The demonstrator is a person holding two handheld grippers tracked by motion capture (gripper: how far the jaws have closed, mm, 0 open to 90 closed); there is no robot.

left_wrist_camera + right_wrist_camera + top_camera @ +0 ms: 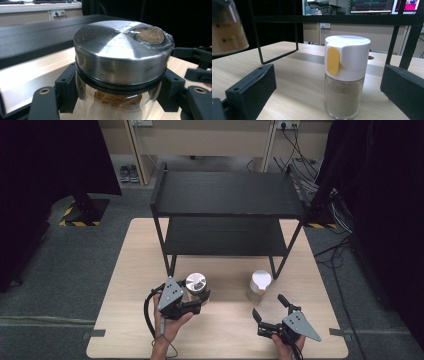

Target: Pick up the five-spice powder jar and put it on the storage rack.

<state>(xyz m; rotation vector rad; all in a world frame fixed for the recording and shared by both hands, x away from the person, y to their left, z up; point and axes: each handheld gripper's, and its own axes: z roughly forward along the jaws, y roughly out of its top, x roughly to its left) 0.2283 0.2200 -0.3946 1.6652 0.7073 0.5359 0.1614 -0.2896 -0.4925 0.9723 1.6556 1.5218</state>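
A glass jar (196, 282) with a steel lid and brown powder inside sits between the jaws of my left gripper (197, 298), which is shut on it below the lid. In the left gripper view the jar (120, 57) is close up, with both pads (66, 87) pressed against the glass. Its base (227, 30) hangs above the table at the top left of the right gripper view. My right gripper (268, 306) stands open near the front right. A white-capped shaker (345, 75) with a yellow tab stands upright on the table just beyond its fingers (252, 92), untouched.
A black two-tier shelf (227, 195) stands on the far half of the wooden table (125, 270), its legs just behind the jar and the shaker (261, 282). A dark curtain and cables lie to the right of the table.
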